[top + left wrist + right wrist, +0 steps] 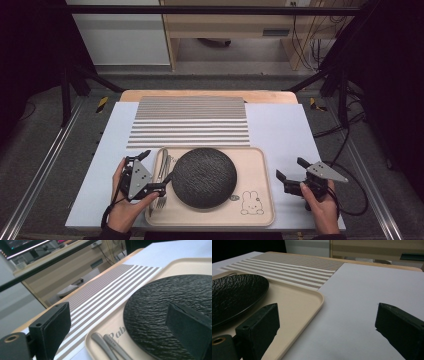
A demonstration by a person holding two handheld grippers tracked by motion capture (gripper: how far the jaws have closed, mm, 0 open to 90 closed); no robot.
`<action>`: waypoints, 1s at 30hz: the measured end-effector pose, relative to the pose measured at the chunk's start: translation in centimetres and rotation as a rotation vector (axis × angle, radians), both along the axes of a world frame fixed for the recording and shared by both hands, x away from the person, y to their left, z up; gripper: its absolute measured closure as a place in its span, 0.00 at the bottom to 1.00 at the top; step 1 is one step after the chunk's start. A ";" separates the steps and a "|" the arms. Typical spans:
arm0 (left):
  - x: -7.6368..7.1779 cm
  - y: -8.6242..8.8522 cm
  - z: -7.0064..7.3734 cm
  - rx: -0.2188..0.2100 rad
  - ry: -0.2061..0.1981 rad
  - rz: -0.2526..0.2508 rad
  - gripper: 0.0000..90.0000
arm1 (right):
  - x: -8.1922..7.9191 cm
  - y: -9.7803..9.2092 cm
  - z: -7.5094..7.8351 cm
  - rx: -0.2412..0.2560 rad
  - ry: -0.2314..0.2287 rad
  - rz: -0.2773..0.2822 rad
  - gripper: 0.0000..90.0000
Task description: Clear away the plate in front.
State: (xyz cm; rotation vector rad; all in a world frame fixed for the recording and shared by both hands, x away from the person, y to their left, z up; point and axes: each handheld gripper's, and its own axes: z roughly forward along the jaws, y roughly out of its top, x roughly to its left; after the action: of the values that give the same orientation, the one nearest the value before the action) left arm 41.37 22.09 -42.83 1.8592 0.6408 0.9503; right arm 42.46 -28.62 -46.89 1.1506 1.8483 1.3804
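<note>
A beige tray (260, 165) (175, 263) (299, 302) lies at the near middle of the white table top. On it rests a round black textured plate (204, 177) (160, 305) (232, 295). Metal cutlery (162, 170) (110, 345) lies along the tray's left side, beside the plate. My left gripper (156, 170) (120, 332) is open at the tray's left edge, its jaws spanning the cutlery handles and the plate's rim. My right gripper (291, 168) (327, 332) is open just right of the tray, over bare table, with nothing between its jaws.
A grey-and-white striped placemat (190, 122) (105, 295) (287, 267) lies behind the tray. The white table top (280, 130) extends on both sides. A bunny drawing (251, 203) marks the tray's near right corner. Metal rails and black frame posts flank the table.
</note>
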 end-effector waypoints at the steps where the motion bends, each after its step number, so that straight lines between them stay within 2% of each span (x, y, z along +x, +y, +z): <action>1: 0.0 0.4 0.0 -0.014 0.002 0.014 0.07 | 0.0 0.0 0.0 -0.001 0.000 0.001 0.06; 6: 0.0 2.1 0.3 -0.069 -0.007 0.064 0.06 | 0.1 0.1 0.0 0.004 0.005 0.000 0.06; 9: 0.1 3.0 0.6 -0.092 -0.031 0.082 0.06 | 0.0 0.1 0.1 0.003 0.003 0.008 0.06; 12: 0.2 4.0 0.5 -0.112 -0.011 0.112 0.06 | 0.0 0.2 0.2 0.006 -0.004 0.016 0.06; 14: 0.1 4.7 0.4 -0.127 -0.014 0.140 0.05 | -0.1 0.2 0.2 0.023 -0.002 0.028 0.06; 17: 0.0 6.0 0.5 -0.142 -0.027 0.179 0.03 | 0.0 0.1 0.1 0.020 0.003 0.044 0.06; 18: -0.1 6.5 0.5 -0.159 -0.032 0.186 0.03 | -0.1 0.2 0.0 0.021 0.007 0.047 0.06; 22: -0.3 7.8 0.5 -0.185 -0.038 0.205 0.03 | -0.2 0.1 0.1 0.019 0.006 0.045 0.06; 24: -0.4 8.5 0.5 -0.221 -0.037 0.210 0.03 | -0.3 0.2 0.1 0.022 -0.001 0.043 0.06; 30: -0.7 9.6 0.6 -0.273 -0.050 0.203 0.03 | -0.4 0.3 0.1 0.016 -0.004 0.029 0.06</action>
State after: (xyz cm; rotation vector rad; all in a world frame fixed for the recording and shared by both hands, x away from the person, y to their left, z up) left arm 40.71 31.70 -42.27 1.5461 0.8955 0.9823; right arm 42.08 -28.34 -46.75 1.1318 1.8613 1.4152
